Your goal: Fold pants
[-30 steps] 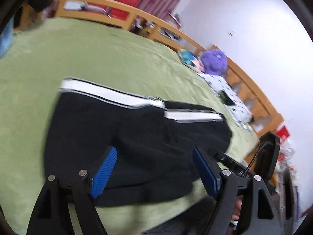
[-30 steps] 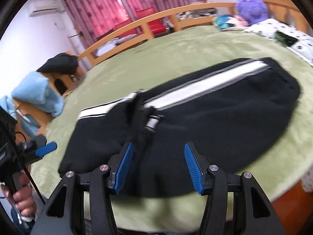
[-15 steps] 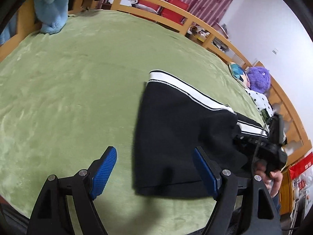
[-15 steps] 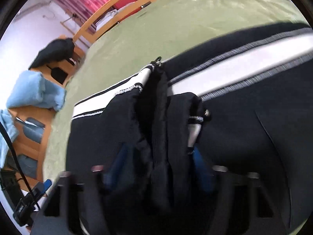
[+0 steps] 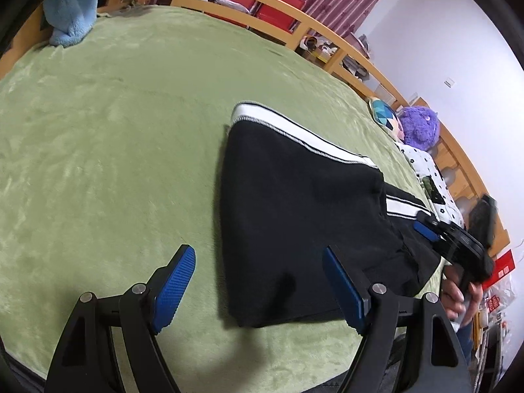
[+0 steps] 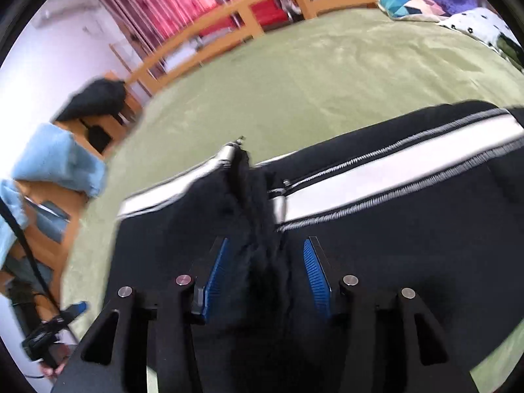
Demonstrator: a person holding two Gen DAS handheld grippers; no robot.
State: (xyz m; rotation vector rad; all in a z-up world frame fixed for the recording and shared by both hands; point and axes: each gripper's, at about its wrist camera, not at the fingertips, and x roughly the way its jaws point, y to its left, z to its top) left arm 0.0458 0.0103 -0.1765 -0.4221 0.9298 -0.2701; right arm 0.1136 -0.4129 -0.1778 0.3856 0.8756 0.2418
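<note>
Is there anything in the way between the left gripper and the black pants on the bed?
Nothing visible is. The left gripper hangs open just above the near edge of the black pants, with only bare green blanket beside them.

pants (image 5: 294, 216) on bed (image 5: 114, 131), pillows (image 5: 422, 160) behind

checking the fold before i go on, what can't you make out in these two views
- Right wrist view: whether the right gripper pads press the bunched fold of the pants; its jaws have just been opening, and motion blur smears the cloth between them.
- Right wrist view: the pants' near edge, hidden behind the gripper body.
- Left wrist view: the pants' far right end, covered by the right gripper.
- Left gripper: open, nothing unclear.
</note>
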